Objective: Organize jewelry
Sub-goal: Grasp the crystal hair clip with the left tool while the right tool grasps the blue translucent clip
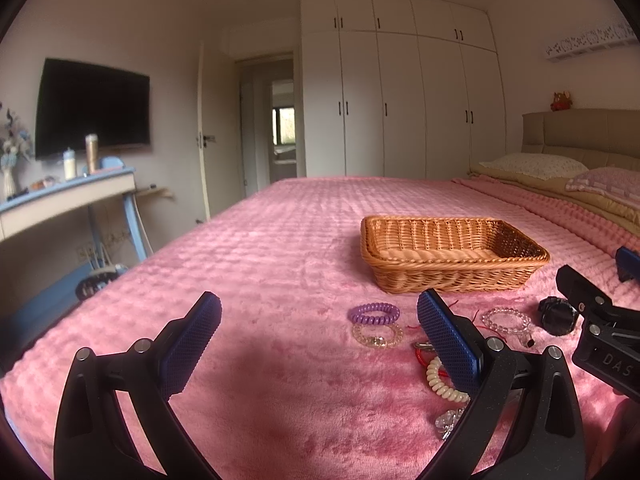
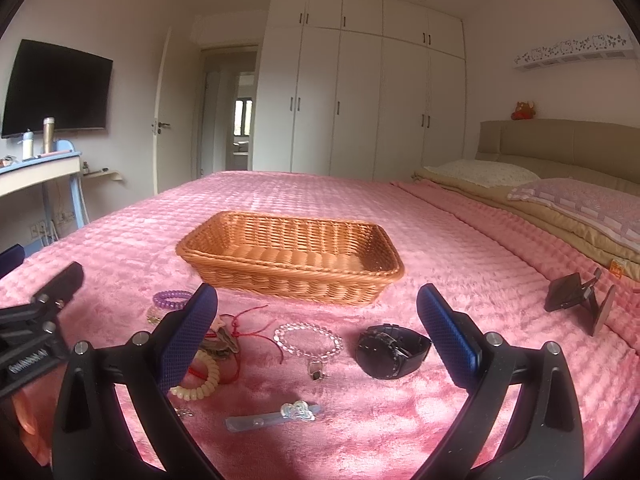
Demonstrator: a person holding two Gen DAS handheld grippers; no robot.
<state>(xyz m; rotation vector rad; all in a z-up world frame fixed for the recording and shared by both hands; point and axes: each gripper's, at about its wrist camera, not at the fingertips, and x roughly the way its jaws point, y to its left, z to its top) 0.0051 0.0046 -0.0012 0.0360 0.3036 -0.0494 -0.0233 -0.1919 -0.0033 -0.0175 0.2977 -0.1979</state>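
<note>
Right wrist view: basket [image 2: 288,256] holds nothing; watch [image 2: 392,351], bead bracelet [image 2: 308,339] and hair ties [image 2: 172,299] lie on the bed [image 2: 320,200]; both tongs [image 2: 316,328] [image 1: 320,332] released, nothing sorted yet

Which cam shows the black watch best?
Right wrist: the black watch lies whole and unobstructed between the open fingers, dial visible. Left wrist catches it only small, near the edge, partly behind the right gripper.

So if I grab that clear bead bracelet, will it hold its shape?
Probably not: the clear bead bracelet looks strung, so it should sag from the right gripper. Smooth round beads may slip, and its small pendant would likely dangle.
</note>
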